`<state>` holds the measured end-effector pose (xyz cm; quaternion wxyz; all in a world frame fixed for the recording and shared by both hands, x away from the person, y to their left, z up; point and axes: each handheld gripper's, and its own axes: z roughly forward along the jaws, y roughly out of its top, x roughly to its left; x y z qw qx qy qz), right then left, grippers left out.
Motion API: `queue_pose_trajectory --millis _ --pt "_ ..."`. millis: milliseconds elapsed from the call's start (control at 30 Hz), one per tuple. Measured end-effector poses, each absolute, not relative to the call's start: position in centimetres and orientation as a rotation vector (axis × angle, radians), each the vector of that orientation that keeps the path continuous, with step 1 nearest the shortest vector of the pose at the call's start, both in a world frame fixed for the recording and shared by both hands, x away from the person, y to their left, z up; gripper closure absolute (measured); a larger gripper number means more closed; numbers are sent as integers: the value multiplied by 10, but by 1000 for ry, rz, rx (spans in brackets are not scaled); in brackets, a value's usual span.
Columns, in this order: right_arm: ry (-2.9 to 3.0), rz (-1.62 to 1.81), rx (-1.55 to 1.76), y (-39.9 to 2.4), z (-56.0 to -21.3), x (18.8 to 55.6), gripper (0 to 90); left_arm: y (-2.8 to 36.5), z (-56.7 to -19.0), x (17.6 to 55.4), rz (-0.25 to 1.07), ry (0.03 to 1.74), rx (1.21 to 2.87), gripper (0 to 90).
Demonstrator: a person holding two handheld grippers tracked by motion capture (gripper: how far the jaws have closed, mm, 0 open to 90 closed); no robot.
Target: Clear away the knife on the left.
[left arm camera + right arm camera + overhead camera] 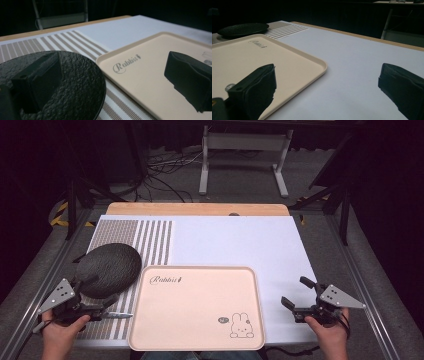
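Both tongs gape wide and hold nothing: left tongs (107,312) by the black plate (107,269), right tongs (295,296) over the white mat (240,240). If the plate goes first, I'd grip its rim squarely. The tray (195,307) lies bare, mid-table.

Lighting fell from overhead onto the surface (235,237), which read bright and evenly lit at frame centre of the high view; all frame edges dropped to near black. Both gripper views were dim. Their near jaws at the bottom corners were soft and out of focus. The tray (140,75) showed no glare.
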<state>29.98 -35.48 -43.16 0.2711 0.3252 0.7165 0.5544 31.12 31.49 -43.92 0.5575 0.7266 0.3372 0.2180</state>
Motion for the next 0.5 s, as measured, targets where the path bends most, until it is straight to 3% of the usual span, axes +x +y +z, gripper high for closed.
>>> queue_pose_trajectory --millis 500 --pt "1943 1501 880 -354 -433 301 25 319 -414 317 473 771 2040 45"
